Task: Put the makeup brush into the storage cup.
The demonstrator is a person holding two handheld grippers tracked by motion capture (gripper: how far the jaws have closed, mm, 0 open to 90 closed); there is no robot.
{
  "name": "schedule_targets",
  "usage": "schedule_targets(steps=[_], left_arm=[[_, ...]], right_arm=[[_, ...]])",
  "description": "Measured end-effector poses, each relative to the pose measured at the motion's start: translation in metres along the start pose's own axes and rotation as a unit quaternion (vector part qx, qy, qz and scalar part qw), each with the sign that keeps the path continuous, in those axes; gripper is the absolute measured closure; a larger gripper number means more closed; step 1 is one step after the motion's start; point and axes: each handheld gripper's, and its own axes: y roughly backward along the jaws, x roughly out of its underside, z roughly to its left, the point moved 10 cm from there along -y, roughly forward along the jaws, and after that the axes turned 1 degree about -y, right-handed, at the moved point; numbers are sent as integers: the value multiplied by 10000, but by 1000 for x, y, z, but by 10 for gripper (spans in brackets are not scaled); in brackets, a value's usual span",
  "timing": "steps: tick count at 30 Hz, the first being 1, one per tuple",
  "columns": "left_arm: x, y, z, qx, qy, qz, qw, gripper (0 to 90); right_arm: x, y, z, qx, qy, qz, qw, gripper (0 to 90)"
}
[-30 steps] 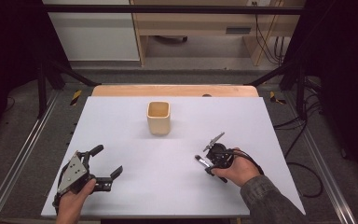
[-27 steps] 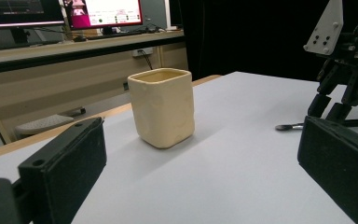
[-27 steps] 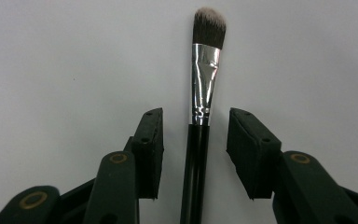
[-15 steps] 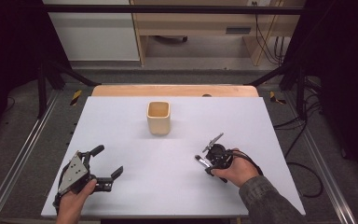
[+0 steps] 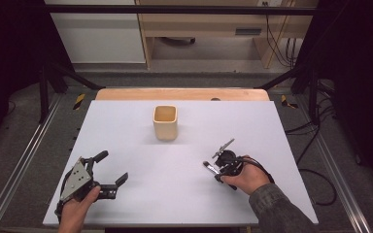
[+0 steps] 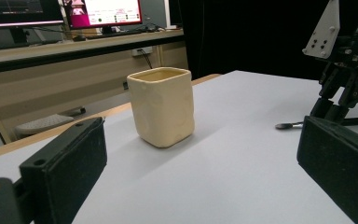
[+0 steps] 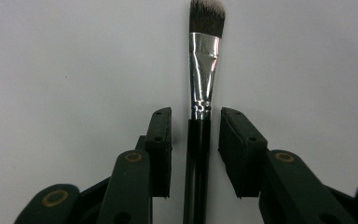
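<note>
A cream square-sided cup [image 5: 165, 124] stands upright at the far middle of the white table [image 5: 291, 145]; it is also ahead of the left jaws [image 6: 162, 107]. A make-up brush [image 7: 204, 60] with a black handle, silver ferrule and dark bristles lies flat on the table. My right gripper [image 7: 196, 135] points down over it, one jaw on each side of the handle with a small gap on both sides, so it is open. In the high view that right gripper [image 5: 219, 164] is near the front right. My left gripper [image 5: 112, 166] rests open at the front left, holding nothing.
A wooden strip [image 5: 182, 93] runs along the table's far edge, with metal rails [image 5: 24, 160] at the sides. In the left gripper view a desk with monitors [image 6: 102, 11] and a keyboard [image 6: 42, 122] lies beyond the table.
The right gripper has sunk slightly toward the table around the brush. The left gripper and the cup have stayed where they were.
</note>
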Motion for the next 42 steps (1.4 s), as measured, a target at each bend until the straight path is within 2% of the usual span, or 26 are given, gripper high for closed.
schedule_targets(steps=[7, 17, 23, 26, 27, 31, 36, 42], left_arm=[[0, 0, 0, 2, -24, 22, 10000, 12], [0, 0, 0, -11, -30, 28, 10000, 8], [0, 0, -1, -4, -32, 19, 10000, 8], [-1, 0, -1, -6, -19, 6, 10000, 8], [-1, 0, -2, -5, -22, 6, 10000, 8], [-1, 0, -2, -1, -27, 6, 10000, 8], [0, -1, -2, 6, -44, 19, 10000, 8], [0, -1, -2, 13, -42, 22, 10000, 8]], right_arm=[[-1, 0, 2, -61, -85, 51, 9999, 689], [-2, -1, 1, -51, -86, 66, 9999, 707], [-3, -3, 2, -44, -232, 129, 9996, 731], [-4, -3, 0, -9, -212, 148, 9997, 755], [-4, -3, 0, -4, -295, 179, 9994, 777], [-5, -3, 1, -15, -379, 208, 9991, 779], [-5, -3, 1, -37, -388, 206, 9990, 781], [-5, 0, 1, -78, -423, 54, 9991, 795]])
